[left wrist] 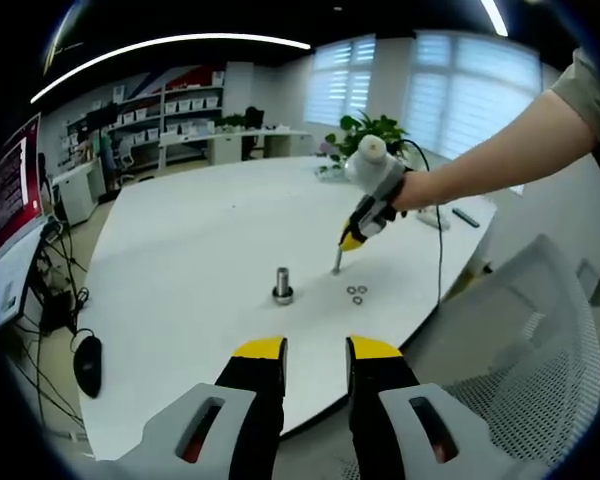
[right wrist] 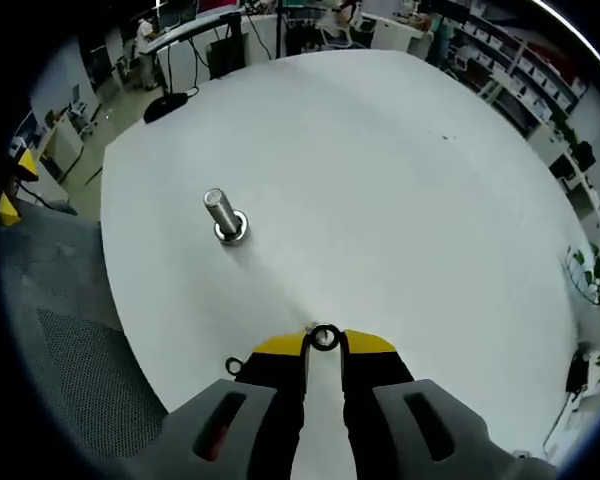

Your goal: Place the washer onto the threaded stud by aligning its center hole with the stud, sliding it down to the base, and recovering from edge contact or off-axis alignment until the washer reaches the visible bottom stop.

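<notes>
A short threaded steel stud stands upright on its round base on the white table. In the right gripper view the stud is ahead and to the left. My right gripper is shut on a small dark washer, held at the yellow fingertips above the table and well short of the stud. From the left gripper view, that right gripper hangs just right of the stud, held by a person's arm. Loose washers lie on the table nearby; one washer lies beside the right jaws. My left gripper is open and holds nothing, near the table's front edge.
A grey mesh chair stands at the table's near right edge. A potted plant and a black remote sit on the far side. A monitor and cables are at the left. Shelves line the back wall.
</notes>
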